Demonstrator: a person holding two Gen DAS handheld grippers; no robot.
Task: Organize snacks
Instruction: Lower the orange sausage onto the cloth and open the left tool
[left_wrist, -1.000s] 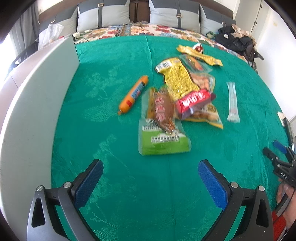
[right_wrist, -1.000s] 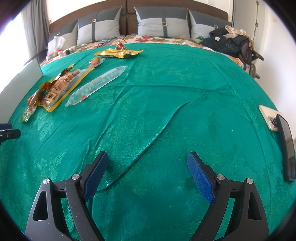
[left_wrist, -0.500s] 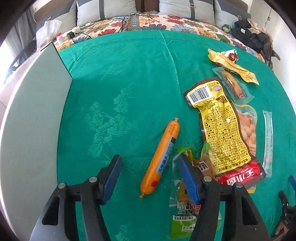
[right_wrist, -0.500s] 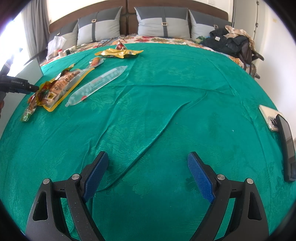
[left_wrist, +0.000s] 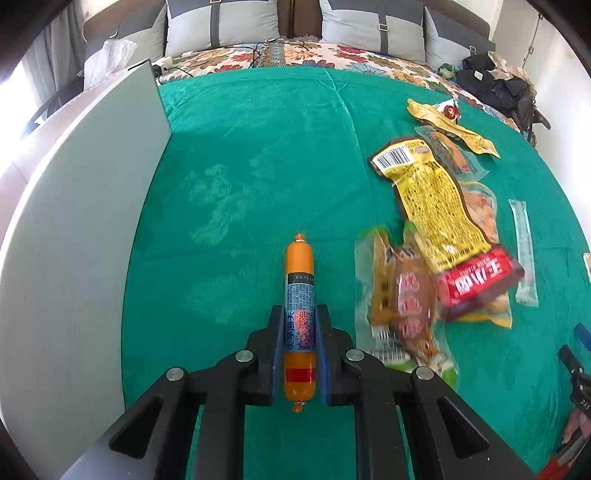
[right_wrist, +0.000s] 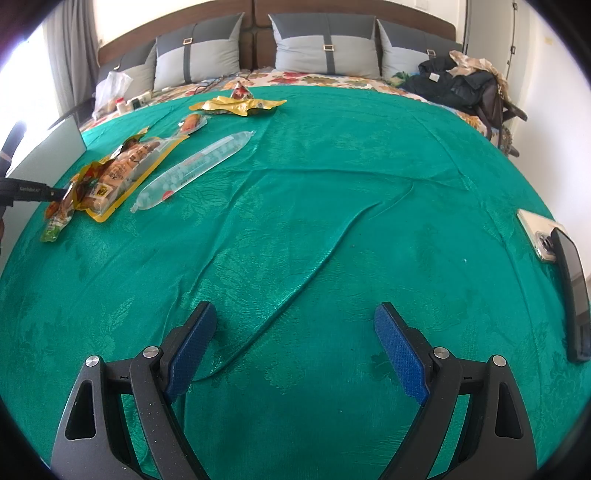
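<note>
My left gripper (left_wrist: 299, 314) is shut on an orange sausage stick (left_wrist: 300, 273) with a blue label, which points away along the fingers over the green bedspread. To its right lie a green-edged meat pack (left_wrist: 402, 310), a red packet (left_wrist: 480, 280), a yellow packet (left_wrist: 436, 199) and a clear candy tube (left_wrist: 522, 247). My right gripper (right_wrist: 295, 332) is open and empty over bare bedspread. In the right wrist view the snack pile (right_wrist: 114, 173) and candy tube (right_wrist: 195, 166) lie far left.
A white box wall (left_wrist: 85, 229) stands along the left edge. Two phones (right_wrist: 565, 273) lie at the right edge of the bed. Pillows (right_wrist: 325, 48) and a dark bag (right_wrist: 458, 88) are at the far end.
My left gripper moved forward and left to the sausage stick, closed on it, and now holds it. The right gripper has stayed still and open.
</note>
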